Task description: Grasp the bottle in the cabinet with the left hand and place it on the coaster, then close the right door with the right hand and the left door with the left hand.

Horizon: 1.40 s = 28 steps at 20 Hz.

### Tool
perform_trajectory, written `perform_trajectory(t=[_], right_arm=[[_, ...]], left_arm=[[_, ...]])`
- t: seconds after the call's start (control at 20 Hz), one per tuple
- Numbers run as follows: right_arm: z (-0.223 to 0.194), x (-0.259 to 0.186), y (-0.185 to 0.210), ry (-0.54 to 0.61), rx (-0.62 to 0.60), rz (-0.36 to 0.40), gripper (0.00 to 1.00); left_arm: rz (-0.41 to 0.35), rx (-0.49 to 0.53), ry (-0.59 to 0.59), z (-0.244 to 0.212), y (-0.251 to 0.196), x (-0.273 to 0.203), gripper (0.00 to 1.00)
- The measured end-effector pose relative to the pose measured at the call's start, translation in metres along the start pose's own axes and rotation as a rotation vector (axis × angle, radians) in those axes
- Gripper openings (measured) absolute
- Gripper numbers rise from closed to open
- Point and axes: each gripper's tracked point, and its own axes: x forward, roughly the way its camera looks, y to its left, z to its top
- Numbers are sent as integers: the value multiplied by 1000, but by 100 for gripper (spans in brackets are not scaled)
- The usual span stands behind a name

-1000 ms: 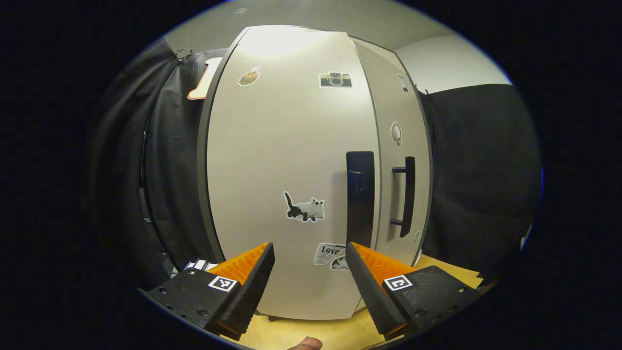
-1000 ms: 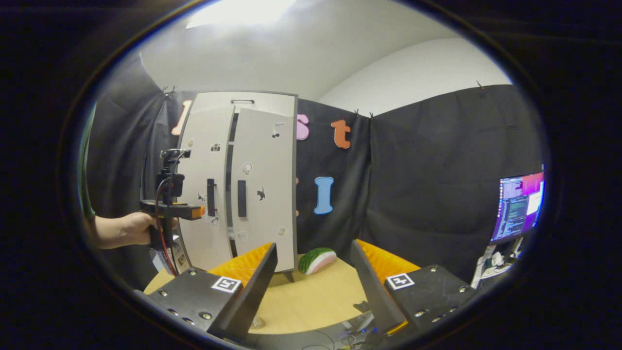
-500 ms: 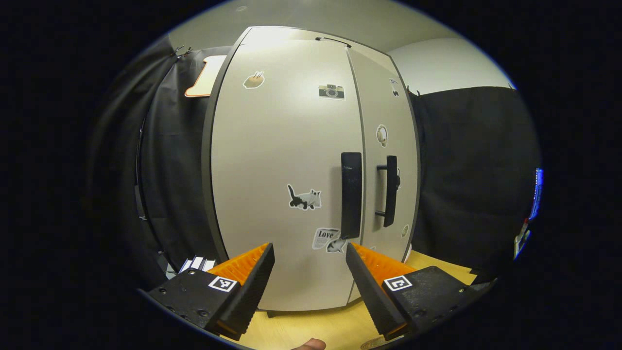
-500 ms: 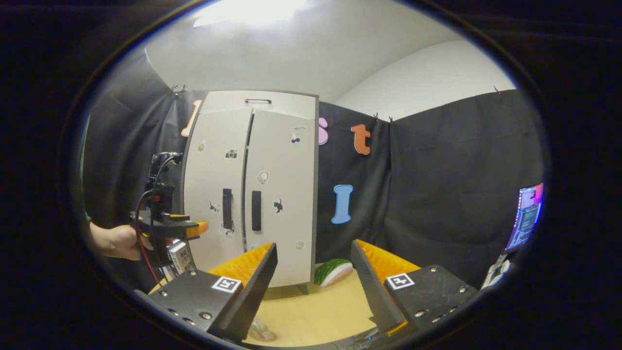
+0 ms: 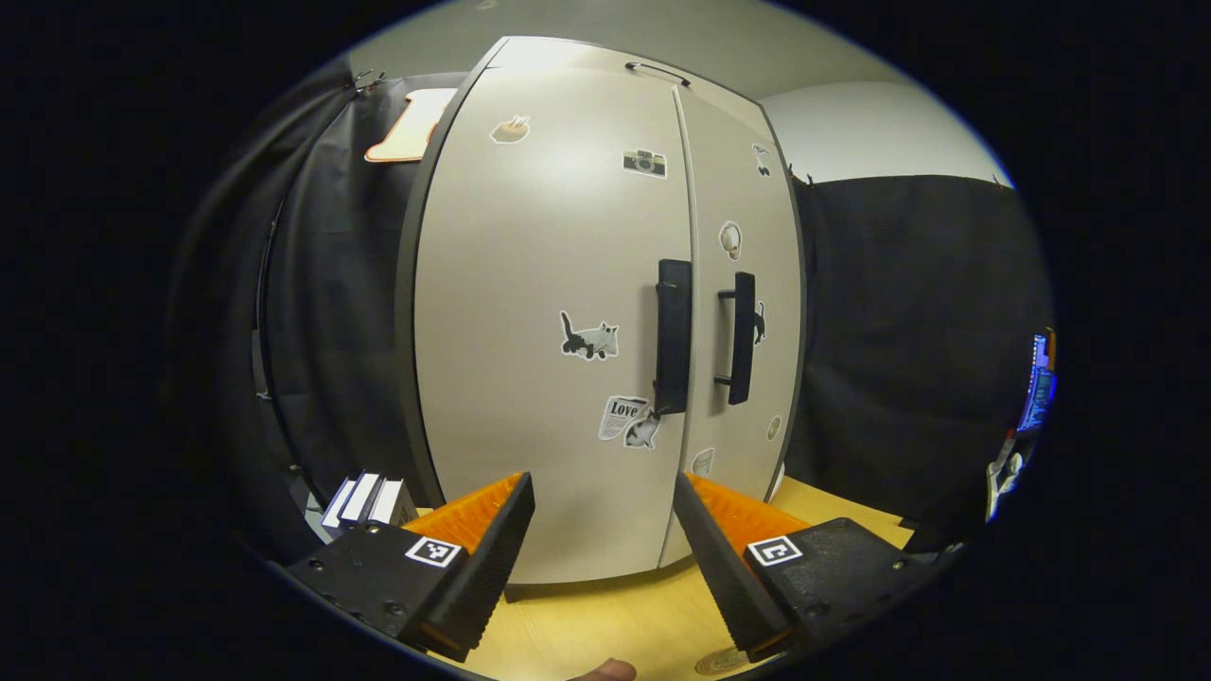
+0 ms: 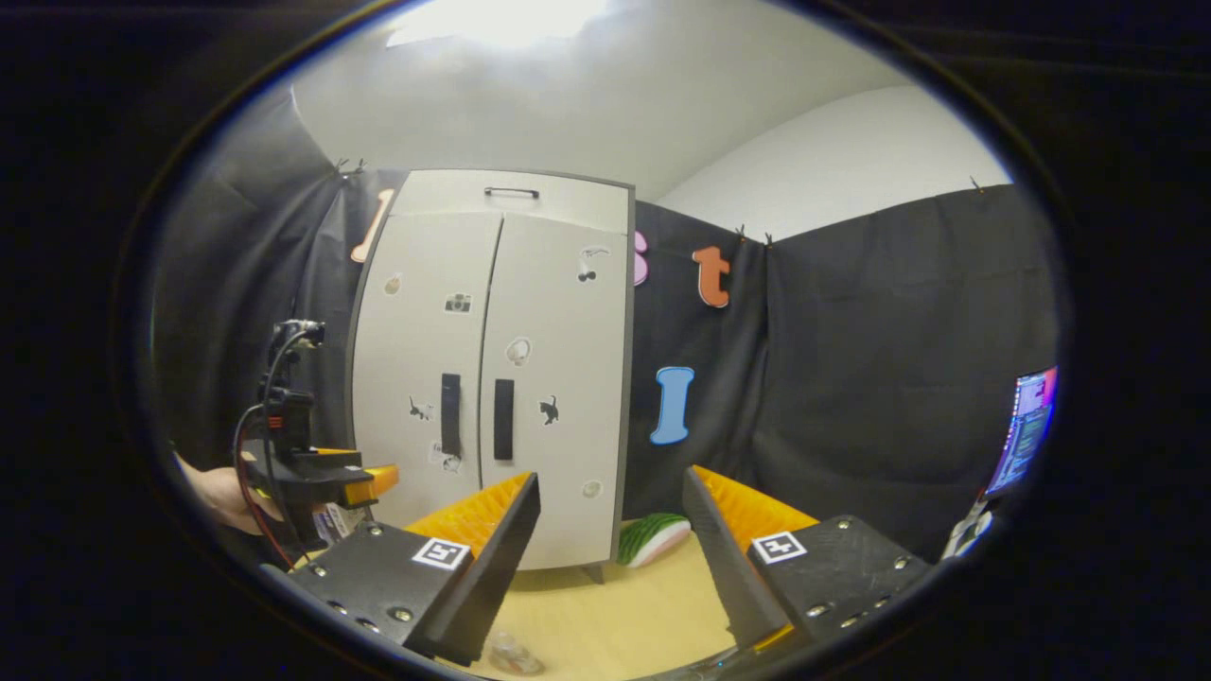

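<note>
The pale cabinet stands with both doors shut and flush, its two dark handles side by side. My left gripper is open and holds nothing, a short way back from the left door. A round coaster peeks out at the bottom edge. In the right gripper view the cabinet is farther off, and the left gripper hovers at its lower left in a hand. My right gripper is open and holds nothing. A clear object, too blurred to name, lies low on the table.
The cabinet rests on a wooden table. A watermelon-slice toy lies by its right foot. A small box stands left of the cabinet. A lit monitor is at the far right. Black cloth walls surround the booth.
The left door has swung flush with the right one. Both grippers have drawn back from the cabinet, which looks smaller in both views; both stay open.
</note>
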Motion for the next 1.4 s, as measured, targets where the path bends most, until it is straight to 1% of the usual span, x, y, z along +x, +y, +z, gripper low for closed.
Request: perform_trajectory(t=[0.05, 0.15, 0.3, 0.35, 0.4, 0.45, 0.5, 0.55, 0.6, 0.65, 0.7, 0.75, 0.8, 0.85, 0.9, 0.95, 1.0, 1.1, 1.2, 1.25, 1.3, 1.35, 1.4], right_arm=[[-2, 4, 0, 6, 3, -1, 89], [-3, 9, -1, 16, 8, -5, 89], [-3, 12, -3, 12, 2, 2, 89], [-3, 11, -5, 10, -10, 4, 89], [-3, 11, -6, 5, -27, 10, 89], [-3, 11, -3, 1, -45, 32, 93], [-3, 11, -2, 3, -55, 48, 93], [-2, 9, -4, 1, -53, 55, 90], [-1, 8, -5, 3, -45, 66, 90], [-1, 7, -4, 6, -29, 77, 93], [-2, 7, -4, 13, -17, 87, 90], [-3, 6, -8, 18, -15, 88, 90], [-3, 6, -13, 19, -19, 78, 93], [-3, 4, -18, 22, -22, 70, 89], [-3, 3, -20, 22, -28, 70, 89], [-2, 1, -23, 14, -33, 70, 93], [-2, 0, -25, 9, -34, 70, 89], [-1, 0, -28, -3, -30, 65, 89], [0, 0, -29, -16, -22, 66, 89], [-1, 0, -29, -18, -20, 67, 93], [-2, 0, -29, -18, -21, 66, 90], [-3, 0, -30, -17, -26, 64, 93], [-4, 0, -31, -16, -30, 61, 93]], left_arm=[[-2, 6, 0, -1, 1, -2, 94], [1, 8, 7, -3, 2, -7, 95], [-3, -21, 11, -4, -4, -16, 95], [9, -19, 12, -4, -5, -22, 95], [24, -13, 18, -4, -5, -26, 95], [32, -13, 14, -1, -8, -31, 95], [35, -19, 12, 3, -13, -37, 96], [42, -27, 18, 6, -17, -44, 95], [39, -34, 18, 9, -23, -48, 95], [45, -35, 18, 12, -27, -54, 95], [53, -36, 19, 13, -30, -60, 96], [47, -37, 19, 14, -36, -64, 96], [49, -37, 21, 14, -42, -67, 96], [44, -33, 21, 14, -47, -70, 96], [42, -23, 17, 15, -51, -72, 96], [43, -12, 16, 17, -53, -72, 96], [41, -4, 17, 19, -57, -74, 96], [31, -1, 2, 25, -64, -77, 96], [23, 14, -18, 31, -68, -79, 96], [22, 25, -27, 34, -69, -79, 96], [26, 34, -33, 34, -69, -78, 95], [35, 35, -35, 34, -69, -77, 95], [36, 31, -40, 35, -69, -78, 96]])
